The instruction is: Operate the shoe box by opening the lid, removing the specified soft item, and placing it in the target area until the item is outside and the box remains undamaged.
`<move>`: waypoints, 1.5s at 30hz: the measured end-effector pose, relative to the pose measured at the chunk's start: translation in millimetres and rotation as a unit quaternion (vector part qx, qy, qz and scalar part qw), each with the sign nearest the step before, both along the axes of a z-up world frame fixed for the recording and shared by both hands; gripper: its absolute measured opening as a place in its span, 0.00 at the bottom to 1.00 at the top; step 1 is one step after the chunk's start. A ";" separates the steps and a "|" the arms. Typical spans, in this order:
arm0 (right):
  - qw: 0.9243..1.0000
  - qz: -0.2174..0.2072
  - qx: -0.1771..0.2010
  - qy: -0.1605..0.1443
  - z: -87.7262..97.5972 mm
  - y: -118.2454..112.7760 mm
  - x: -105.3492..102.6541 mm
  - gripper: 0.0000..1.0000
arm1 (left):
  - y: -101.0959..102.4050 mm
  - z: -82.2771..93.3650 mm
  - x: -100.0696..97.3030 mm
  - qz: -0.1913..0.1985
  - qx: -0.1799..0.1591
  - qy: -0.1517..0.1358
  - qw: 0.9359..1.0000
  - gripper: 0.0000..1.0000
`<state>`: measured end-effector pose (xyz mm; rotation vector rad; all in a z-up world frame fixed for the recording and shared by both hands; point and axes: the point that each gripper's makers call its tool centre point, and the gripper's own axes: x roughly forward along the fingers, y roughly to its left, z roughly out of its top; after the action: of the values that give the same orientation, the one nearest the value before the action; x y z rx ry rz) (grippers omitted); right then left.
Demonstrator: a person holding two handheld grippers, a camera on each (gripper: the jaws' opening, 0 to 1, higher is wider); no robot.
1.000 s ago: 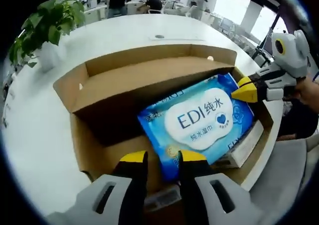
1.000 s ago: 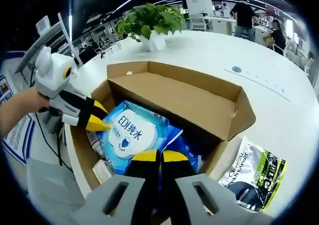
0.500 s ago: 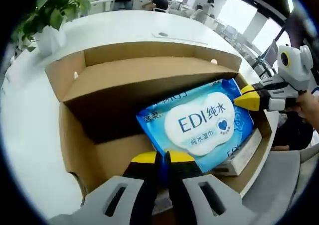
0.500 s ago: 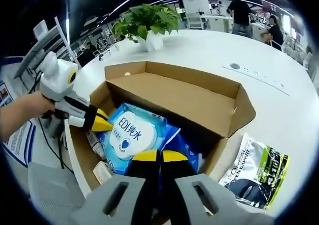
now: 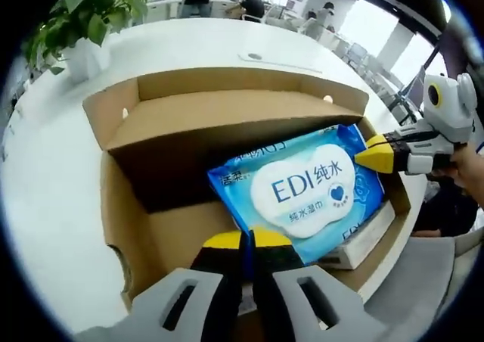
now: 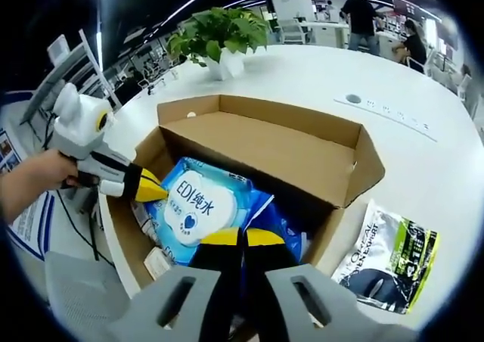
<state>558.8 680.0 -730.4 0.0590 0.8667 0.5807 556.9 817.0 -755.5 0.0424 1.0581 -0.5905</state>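
While lid stands folded back, wet-wipe pack (image 5: 306, 187) lies half-raised inside open box (image 5: 132, 206), atop white carton (image 5: 363, 244). Left gripper (image 5: 243, 241) clenched on pack's near corner; right gripper (image 6: 242, 237) clenched on opposite end, blue film pinched between yellow tips. Best to lift both ends together, level, straight up past cardboard walls; avoid dragging against flap or tearing soft film. Then carry right, toward bare table (image 6: 423, 168) beside dark sachet (image 6: 389, 259). Potted plant (image 6: 219, 35) well apart, no obstacle.
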 end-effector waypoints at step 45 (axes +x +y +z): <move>0.998 -0.049 0.031 -0.013 57.4 -62.9 -13.4 0.00 | -57.8 73.2 -7.7 -0.019 -0.038 -0.044 0.998 0.00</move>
<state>545.4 617.1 -673.0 0.1487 0.8157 0.5157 549.2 759.3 -682.4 0.0216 0.9506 -0.6569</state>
